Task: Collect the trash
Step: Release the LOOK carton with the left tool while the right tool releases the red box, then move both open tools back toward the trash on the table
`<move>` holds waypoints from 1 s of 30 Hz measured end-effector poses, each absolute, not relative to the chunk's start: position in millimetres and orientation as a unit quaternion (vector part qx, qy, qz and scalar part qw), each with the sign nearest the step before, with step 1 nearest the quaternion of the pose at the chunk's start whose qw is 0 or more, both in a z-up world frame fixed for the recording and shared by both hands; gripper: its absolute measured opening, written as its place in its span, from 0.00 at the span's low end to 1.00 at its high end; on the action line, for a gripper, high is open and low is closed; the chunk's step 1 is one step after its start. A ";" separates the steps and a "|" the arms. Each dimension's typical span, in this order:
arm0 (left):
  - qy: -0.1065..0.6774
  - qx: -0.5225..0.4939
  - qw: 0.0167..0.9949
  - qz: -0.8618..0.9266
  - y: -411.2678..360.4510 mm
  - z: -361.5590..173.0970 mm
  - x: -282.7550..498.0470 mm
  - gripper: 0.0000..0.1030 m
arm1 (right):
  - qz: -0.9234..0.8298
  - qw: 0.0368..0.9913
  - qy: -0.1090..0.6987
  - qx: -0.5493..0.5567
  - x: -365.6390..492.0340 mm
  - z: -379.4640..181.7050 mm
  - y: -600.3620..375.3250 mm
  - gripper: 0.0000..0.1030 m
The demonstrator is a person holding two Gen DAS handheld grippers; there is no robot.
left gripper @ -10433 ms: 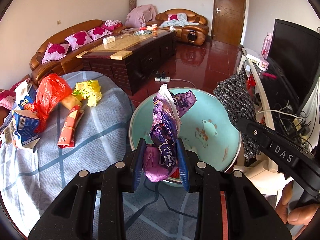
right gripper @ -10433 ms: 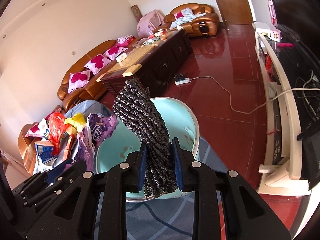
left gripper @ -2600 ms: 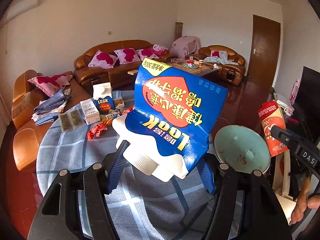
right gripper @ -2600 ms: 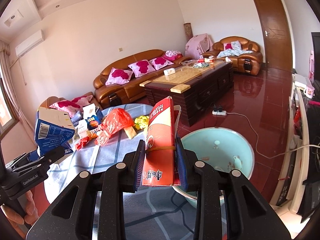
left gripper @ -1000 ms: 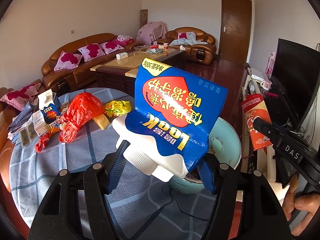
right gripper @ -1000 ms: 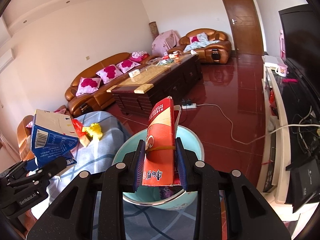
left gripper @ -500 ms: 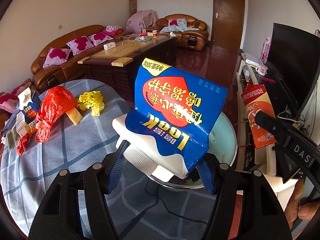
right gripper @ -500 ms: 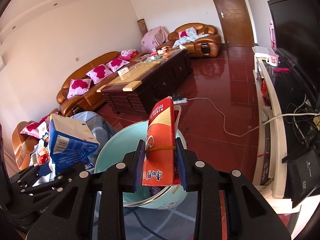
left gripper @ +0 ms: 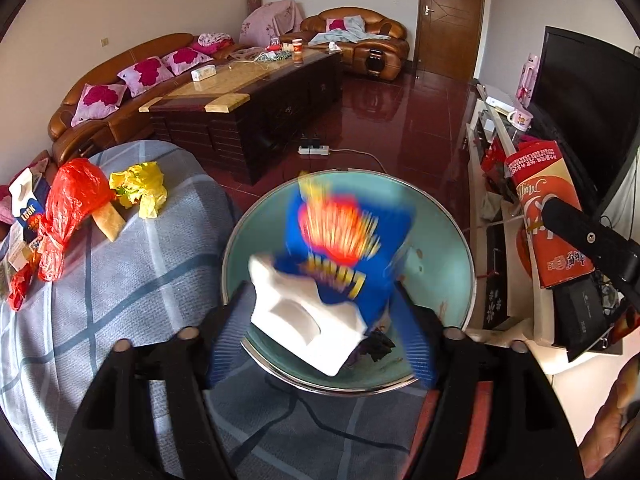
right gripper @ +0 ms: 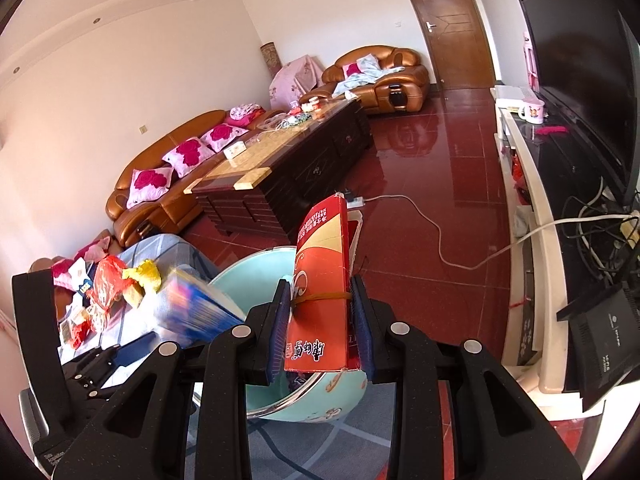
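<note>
Along the table's left edge, cut off by the frame: a small blue-and-white milk carton (left gripper: 25,200), only partly visible, beside a knotted red plastic bag (left gripper: 70,210) and a crumpled yellow wrapper (left gripper: 140,188), all lying on the grey-blue checked tablecloth (left gripper: 112,280). Further right, at the cloth's right edge, a round pale-teal enamel basin (left gripper: 444,248) with a metal rim; dark purple and black scraps at its bottom, mostly hidden. Over the basin, smeared by motion blur, a large blue carton with red-and-yellow print and a white top (left gripper: 332,264), lettering unreadable, apart from both pads of the left gripper (left gripper: 320,340), whose blue-lined jaws stand wide with the carton loose between them. At far right, a tall red-and-cream cardboard box (right gripper: 320,292), a thin rubber band round it, upright and pinched at its sides by the narrow-set right gripper (right gripper: 320,328), above the basin's near rim.
</note>
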State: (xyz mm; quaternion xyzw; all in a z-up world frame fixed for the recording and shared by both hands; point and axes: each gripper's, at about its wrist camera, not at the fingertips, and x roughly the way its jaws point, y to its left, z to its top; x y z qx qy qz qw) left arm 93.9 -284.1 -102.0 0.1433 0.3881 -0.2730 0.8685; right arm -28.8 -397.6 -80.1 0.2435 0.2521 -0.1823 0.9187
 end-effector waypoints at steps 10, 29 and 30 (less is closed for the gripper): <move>0.356 0.139 0.892 -0.239 -253.9 -86.6 87.6 0.88 | -0.173 0.921 0.257 0.237 -23.4 -83.2 -393.4 0.30; 0.322 0.097 0.929 -0.153 -156.7 -54.5 85.4 0.91 | -0.169 0.927 0.288 0.170 31.7 -107.6 -354.7 0.58; 0.322 0.094 0.930 -0.149 -153.3 -53.7 85.7 0.92 | -0.169 0.928 0.285 0.170 29.7 -105.0 -353.5 0.58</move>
